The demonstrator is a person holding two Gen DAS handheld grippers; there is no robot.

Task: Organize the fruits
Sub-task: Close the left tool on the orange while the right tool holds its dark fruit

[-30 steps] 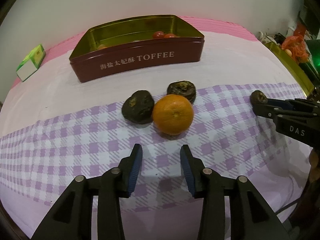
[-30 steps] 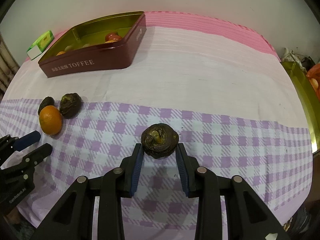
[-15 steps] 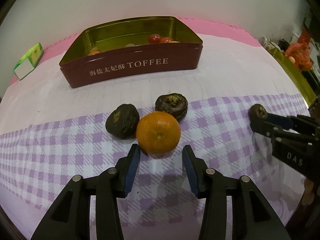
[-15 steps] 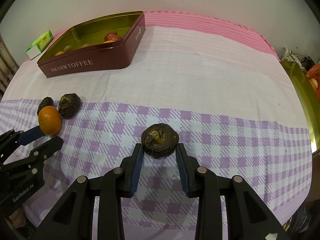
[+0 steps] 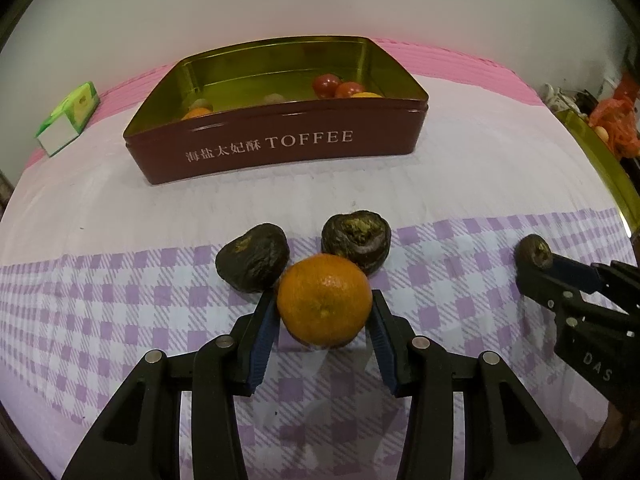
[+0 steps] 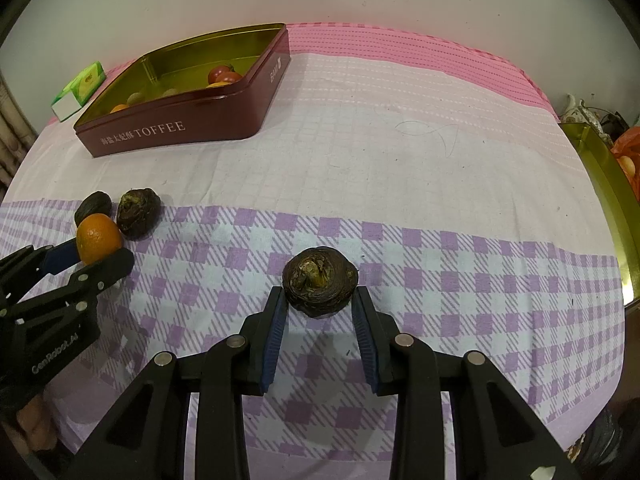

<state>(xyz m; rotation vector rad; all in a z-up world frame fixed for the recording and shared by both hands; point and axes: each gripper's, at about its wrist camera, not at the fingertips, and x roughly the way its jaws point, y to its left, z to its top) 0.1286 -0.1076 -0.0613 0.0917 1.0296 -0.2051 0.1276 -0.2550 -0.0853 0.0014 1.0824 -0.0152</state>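
1. Orange and round, the mandarin (image 5: pixel 323 300) is lying on the purple-checked cloth (image 5: pixel 120 312), sitting between the blue pads (image 5: pixel 262 332) of the left gripper (image 5: pixel 322 322); its jaws are standing spread just wide of the fruit, and whether the pads are touching the skin cannot be told.
2. 2 dark wrinkled fruits are resting right behind the mandarin: the left dark fruit (image 5: pixel 253 257) just beside it, the right dark fruit (image 5: pixel 357 240) touching its upper edge.
3. The right gripper (image 6: pixel 320 314) is flanking a third dark fruit (image 6: pixel 319 281) on the same cloth, well apart from the others; its jaws are standing close on either side, with slim gaps showing, so no pinch can be confirmed.
4. The maroon TOFFEE tin (image 5: pixel 280 148) is standing open farther back, holding 2 red tomatoes (image 5: pixel 336 86) and some orange and pale pieces.
5. A green and white carton (image 5: pixel 68 118) is lying left of the tin.
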